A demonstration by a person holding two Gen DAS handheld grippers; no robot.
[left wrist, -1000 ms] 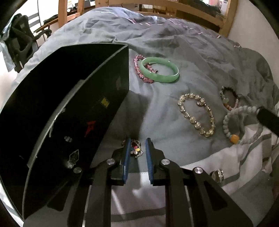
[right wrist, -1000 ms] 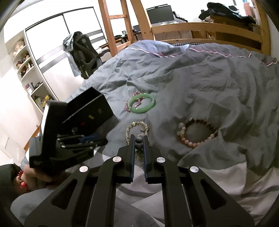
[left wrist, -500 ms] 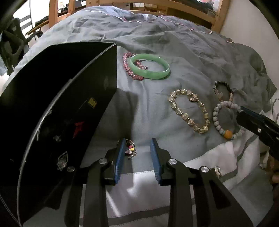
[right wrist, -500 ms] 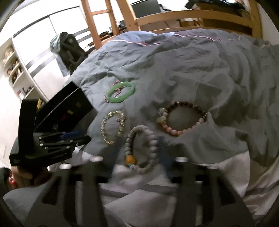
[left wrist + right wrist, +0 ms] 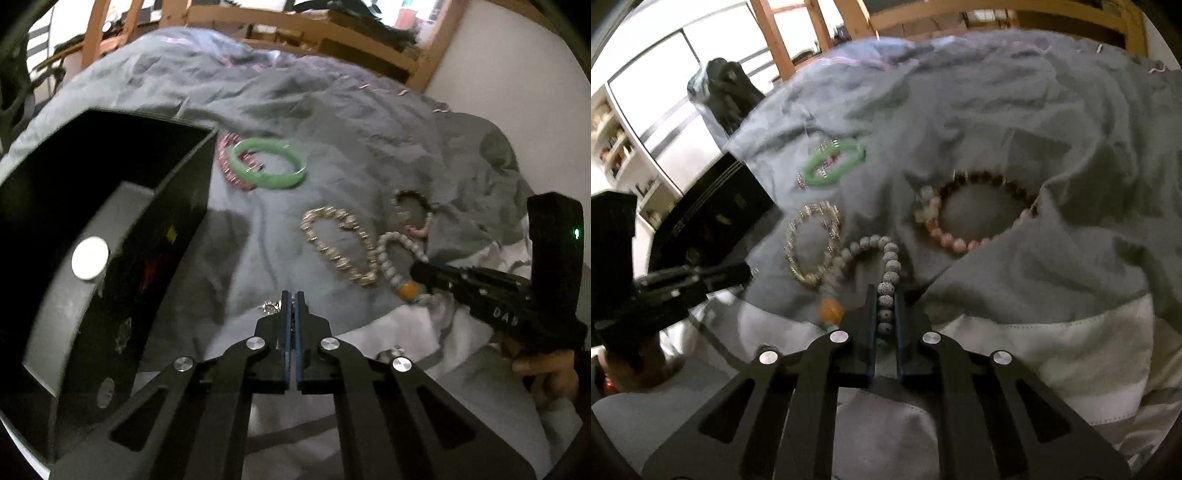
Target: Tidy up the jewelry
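Observation:
My left gripper [image 5: 293, 295] is shut on a small flower brooch [image 5: 271, 306], whose silver edge shows just left of the fingertips, beside the black jewelry box [image 5: 110, 229]. My right gripper [image 5: 885, 291] is shut on the grey bead bracelet [image 5: 886, 258] with an orange bead [image 5: 832, 310]; it also shows in the left wrist view [image 5: 388, 254]. On the grey duvet lie a gold bead bracelet [image 5: 338, 243], a green bangle [image 5: 269, 168] over a pink bracelet [image 5: 225, 162], and a brown and pink bead bracelet [image 5: 975, 210].
The box has a grey inner tray with a round white knob [image 5: 90, 257]. A small ring [image 5: 388, 353] lies on the white sheet behind the left fingers. A wooden bed frame [image 5: 295, 22] bounds the far side. A black chair [image 5: 727, 92] stands beyond the bed.
My left gripper has closed on the brooch. My right gripper has moved down and shut on the grey bead bracelet after opening and letting it lie on the duvet.

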